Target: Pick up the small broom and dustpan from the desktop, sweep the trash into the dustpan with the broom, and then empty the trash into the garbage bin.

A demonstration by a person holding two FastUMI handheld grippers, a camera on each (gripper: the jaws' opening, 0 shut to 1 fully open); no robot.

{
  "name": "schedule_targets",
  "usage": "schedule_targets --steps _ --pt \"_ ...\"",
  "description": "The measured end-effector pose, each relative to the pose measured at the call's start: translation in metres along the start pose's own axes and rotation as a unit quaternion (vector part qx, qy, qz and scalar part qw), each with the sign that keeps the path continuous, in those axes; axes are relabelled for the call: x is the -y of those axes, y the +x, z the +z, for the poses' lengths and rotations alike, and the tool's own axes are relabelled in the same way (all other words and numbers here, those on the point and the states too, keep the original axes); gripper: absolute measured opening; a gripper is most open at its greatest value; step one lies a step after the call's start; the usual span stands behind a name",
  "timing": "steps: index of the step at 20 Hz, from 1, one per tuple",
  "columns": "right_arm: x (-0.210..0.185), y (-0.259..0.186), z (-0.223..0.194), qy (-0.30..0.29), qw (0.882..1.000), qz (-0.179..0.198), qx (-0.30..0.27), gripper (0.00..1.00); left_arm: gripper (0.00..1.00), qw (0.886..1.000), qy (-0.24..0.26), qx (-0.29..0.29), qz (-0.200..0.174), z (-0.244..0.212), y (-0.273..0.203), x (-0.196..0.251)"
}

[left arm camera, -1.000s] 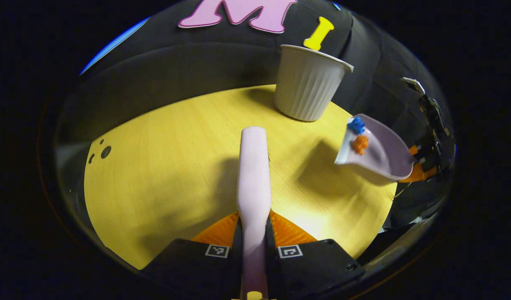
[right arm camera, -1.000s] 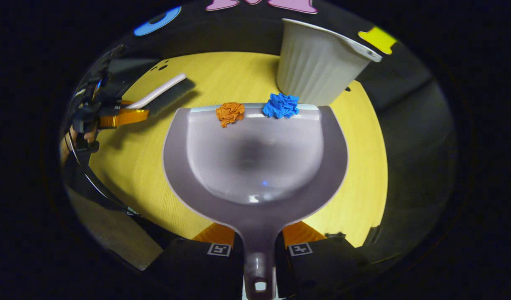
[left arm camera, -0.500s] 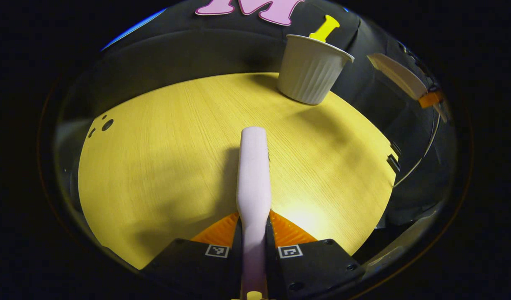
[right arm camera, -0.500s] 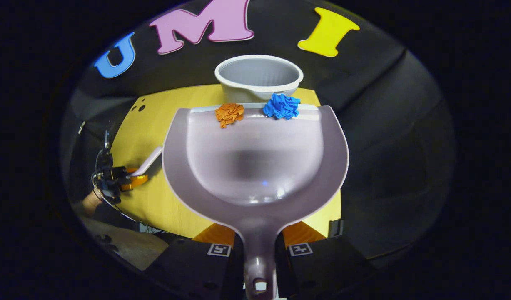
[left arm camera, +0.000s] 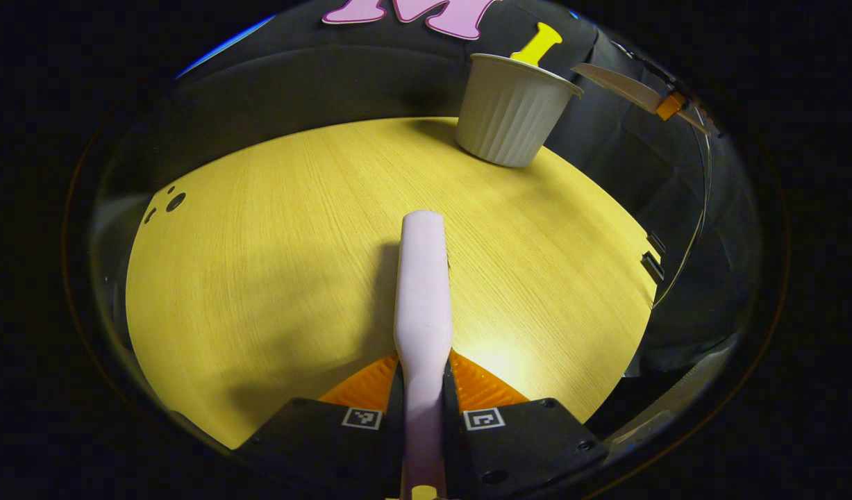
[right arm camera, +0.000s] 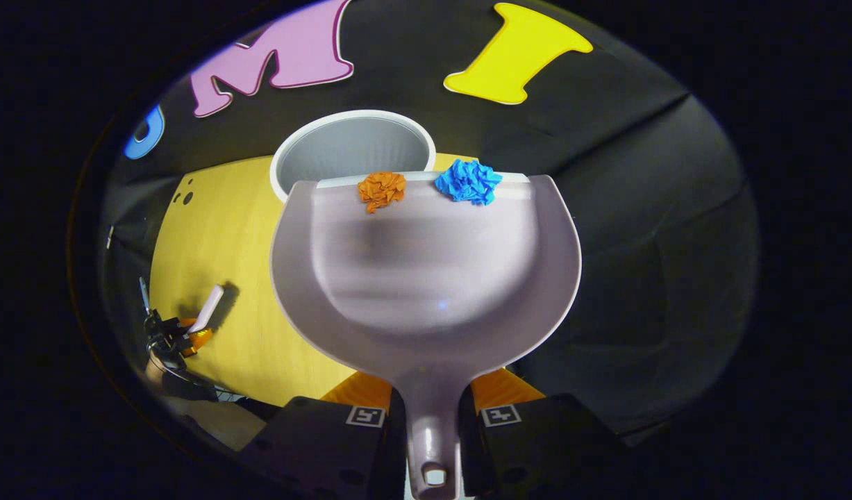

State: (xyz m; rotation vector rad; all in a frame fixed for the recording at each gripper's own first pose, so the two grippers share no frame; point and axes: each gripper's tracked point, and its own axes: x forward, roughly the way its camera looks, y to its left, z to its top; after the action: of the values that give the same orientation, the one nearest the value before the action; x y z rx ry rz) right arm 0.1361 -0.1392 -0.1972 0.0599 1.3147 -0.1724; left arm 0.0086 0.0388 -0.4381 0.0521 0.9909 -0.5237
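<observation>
Right gripper view shows the right gripper (right arm camera: 429,417) clenched on the handle of the dustpan (right arm camera: 426,278), both fingers pressing its neck. The pan is held high, its front lip hanging over the near rim of the garbage bin (right arm camera: 353,149). An orange wad (right arm camera: 382,189) and a blue wad (right arm camera: 469,182) sit right at that lip. The orange one lies over the bin's mouth; the blue one appears to sit beyond the rim, to its right. The emptying step is judged to be in hand. The next move calls for shifting the lip toward the bin's centre, then tipping forward. Left gripper view has the left gripper (left arm camera: 423,410) clamped on the broom (left arm camera: 421,292), held over the desktop (left arm camera: 273,229), well apart from the bin. The broom's bristles are hidden beneath its back. The bin's inside bottom is cut off by the pan, and its contents cannot be made out.
</observation>
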Motion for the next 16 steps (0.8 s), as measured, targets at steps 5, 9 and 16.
schedule_targets --steps 5,9,16 --pt "0.016 0.010 0.036 -0.048 0.997 -0.045 -0.035 0.35 0.28 1.000 -0.015 -0.002 0.008 -0.005 -0.004 -0.007" --pt "0.031 0.013 0.061 -0.131 0.982 -0.128 -0.050 0.35 0.28 1.000 -0.022 0.001 0.012 -0.005 -0.002 -0.009" --pt "0.016 0.020 0.078 -0.145 0.981 -0.124 -0.047 0.35 0.28 1.000 -0.023 0.001 0.012 -0.006 -0.001 -0.008"
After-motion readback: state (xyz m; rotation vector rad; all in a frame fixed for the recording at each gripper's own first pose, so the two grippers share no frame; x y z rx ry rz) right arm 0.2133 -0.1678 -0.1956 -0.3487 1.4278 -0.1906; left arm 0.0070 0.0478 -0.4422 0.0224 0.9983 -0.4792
